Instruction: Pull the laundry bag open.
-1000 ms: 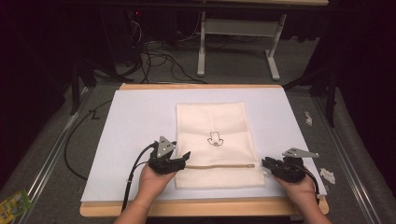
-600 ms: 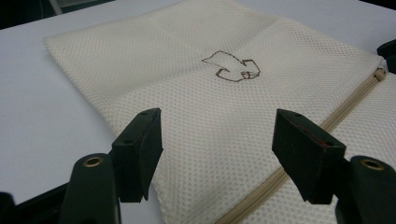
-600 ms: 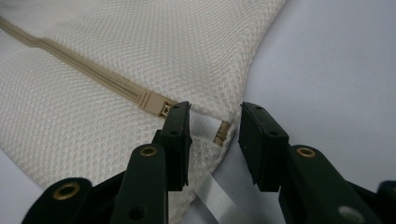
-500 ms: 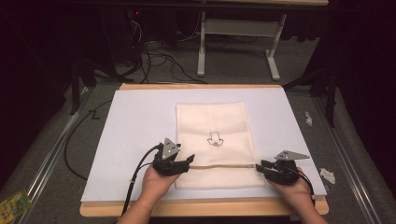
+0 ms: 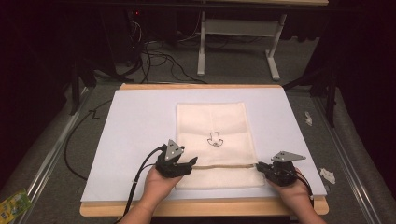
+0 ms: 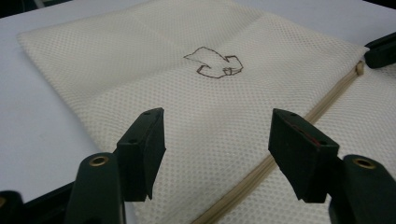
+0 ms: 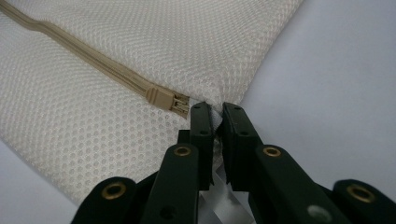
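Note:
A cream mesh bag (image 5: pixel 212 126) with a small stitched logo (image 6: pixel 215 63) lies flat on the white sheet (image 5: pixel 135 135). A tan zipper (image 5: pixel 224 165) runs across its near end. My left gripper (image 5: pixel 191 163) hovers at the bag's left edge by the zipper. Its jaws (image 6: pixel 217 140) stand apart over the mesh, have just been closing a little, and hold nothing. My right gripper (image 5: pixel 259 166) is at the bag's right edge. Its jaws (image 7: pixel 215 114) have just closed and pinch the mesh corner beside the zipper's end (image 7: pixel 161 99).
The sheet covers a wooden board (image 5: pixel 201 207). Crumpled white scraps (image 5: pixel 327 175) lie on the grey floor to the right, and a green packet (image 5: pixel 11 205) at the bottom left. Cables and a white desk frame (image 5: pixel 233 32) stand beyond the far edge.
My right gripper has edged left onto the bag's right corner and shut on it. The left gripper stays by the zipper's left end, its jaws slightly narrower.

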`<act>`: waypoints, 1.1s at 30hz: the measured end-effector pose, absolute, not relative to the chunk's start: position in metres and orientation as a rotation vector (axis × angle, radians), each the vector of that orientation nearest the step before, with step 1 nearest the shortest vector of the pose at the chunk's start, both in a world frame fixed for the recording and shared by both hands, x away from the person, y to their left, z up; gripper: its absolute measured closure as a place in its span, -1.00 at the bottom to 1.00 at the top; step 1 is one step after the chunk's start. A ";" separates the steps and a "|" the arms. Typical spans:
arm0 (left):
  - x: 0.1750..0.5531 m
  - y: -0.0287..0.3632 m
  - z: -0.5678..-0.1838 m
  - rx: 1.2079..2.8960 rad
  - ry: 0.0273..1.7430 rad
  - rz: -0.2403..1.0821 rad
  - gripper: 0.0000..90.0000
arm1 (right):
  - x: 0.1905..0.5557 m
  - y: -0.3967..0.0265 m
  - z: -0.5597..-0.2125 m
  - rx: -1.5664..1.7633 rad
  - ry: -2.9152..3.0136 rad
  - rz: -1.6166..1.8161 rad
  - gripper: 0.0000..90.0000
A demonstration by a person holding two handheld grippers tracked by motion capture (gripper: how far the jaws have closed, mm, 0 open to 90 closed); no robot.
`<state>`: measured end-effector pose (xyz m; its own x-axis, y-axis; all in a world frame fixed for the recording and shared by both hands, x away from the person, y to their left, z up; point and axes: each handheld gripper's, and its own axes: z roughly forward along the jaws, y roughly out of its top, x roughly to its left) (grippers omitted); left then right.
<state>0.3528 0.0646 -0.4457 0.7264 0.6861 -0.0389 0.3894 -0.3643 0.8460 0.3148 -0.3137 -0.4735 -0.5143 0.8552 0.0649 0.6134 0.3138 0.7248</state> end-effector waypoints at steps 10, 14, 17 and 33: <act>0.338 0.020 -0.442 1.999 0.717 0.293 0.06 | 0.314 -0.312 -0.468 1.292 2.257 1.039 0.88; 0.337 -0.004 -0.446 2.021 0.693 0.233 0.14 | 0.312 -0.312 -0.464 1.272 2.252 1.053 0.88; 0.338 -0.024 -0.447 2.039 0.670 0.216 0.21 | 0.310 -0.311 -0.461 1.252 2.259 1.069 0.88; 0.343 -0.096 -0.460 2.097 0.636 0.148 0.50 | 0.310 -0.312 -0.455 1.217 2.235 1.122 0.88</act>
<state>0.3429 -0.0959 -0.4604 0.8597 0.4932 -0.1328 0.3841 -0.4528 0.8046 0.3103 -0.3121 -0.4548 -0.5651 0.8230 0.0579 0.5380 0.3144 0.7821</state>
